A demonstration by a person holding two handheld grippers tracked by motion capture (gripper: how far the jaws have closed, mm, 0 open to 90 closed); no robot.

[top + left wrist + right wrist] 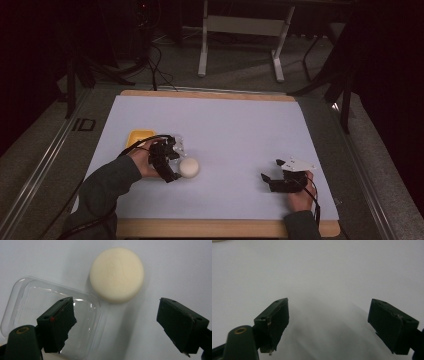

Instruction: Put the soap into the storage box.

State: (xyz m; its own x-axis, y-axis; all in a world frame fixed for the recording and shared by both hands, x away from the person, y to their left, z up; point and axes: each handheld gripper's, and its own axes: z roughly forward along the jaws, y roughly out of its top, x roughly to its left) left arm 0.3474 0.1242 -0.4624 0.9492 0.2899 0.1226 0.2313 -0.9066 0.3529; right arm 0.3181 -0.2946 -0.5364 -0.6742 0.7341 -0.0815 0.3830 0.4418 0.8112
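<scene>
Gaping left tongs [117, 325] over unmarked cream puck [116, 274] (clear lid [30, 302] beside); right tongs [329, 325] open

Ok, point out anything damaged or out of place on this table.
The inner pad of the left gripper looks torn, its edge ragged. The clear plastic lid lies apart from the yellow tray, beside the cream round piece. Nothing is spilled.

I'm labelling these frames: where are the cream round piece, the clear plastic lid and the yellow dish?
cream round piece [116, 274]: left gripper view, middle of its top face.
clear plastic lid [37, 301]: left gripper view, flat centre panel.
yellow dish [138, 136]: high view, visible yellow surface.
</scene>
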